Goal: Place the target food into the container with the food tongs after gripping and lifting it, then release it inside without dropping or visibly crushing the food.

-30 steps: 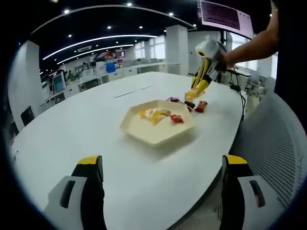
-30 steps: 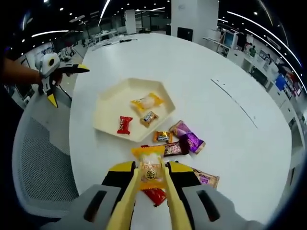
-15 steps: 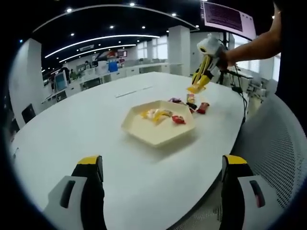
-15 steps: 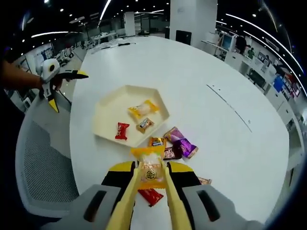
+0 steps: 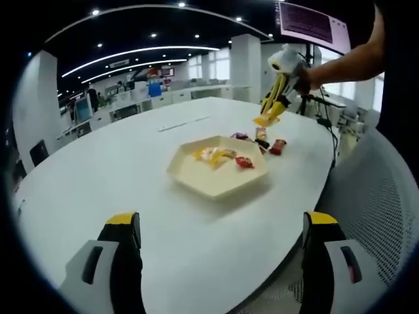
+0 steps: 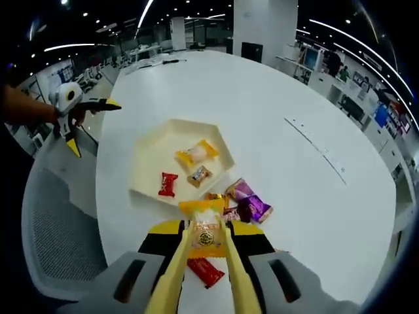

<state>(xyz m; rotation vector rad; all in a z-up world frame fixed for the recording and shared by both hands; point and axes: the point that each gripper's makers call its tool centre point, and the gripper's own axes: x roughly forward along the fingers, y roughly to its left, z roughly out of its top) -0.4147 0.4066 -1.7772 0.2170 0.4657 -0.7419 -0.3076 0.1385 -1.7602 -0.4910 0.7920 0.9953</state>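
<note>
The right gripper (image 6: 204, 252) had its yellow tongs closed on a small yellow-and-clear wrapped sweet (image 6: 205, 230), held in the air above the white table (image 6: 314, 216) near the loose wrappers, short of the cream hexagonal tray (image 6: 150, 150). The packet looked light, crinkly and slippery, so a gentle pinch across its middle seemed safest. The left gripper view showed the left gripper (image 5: 222, 248), jaws wide apart and empty, and the sweet's height off the table.

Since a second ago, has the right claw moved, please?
Yes. In the left gripper view the right claw with its yellow snack has risen off the table, above the loose sweets.
</note>
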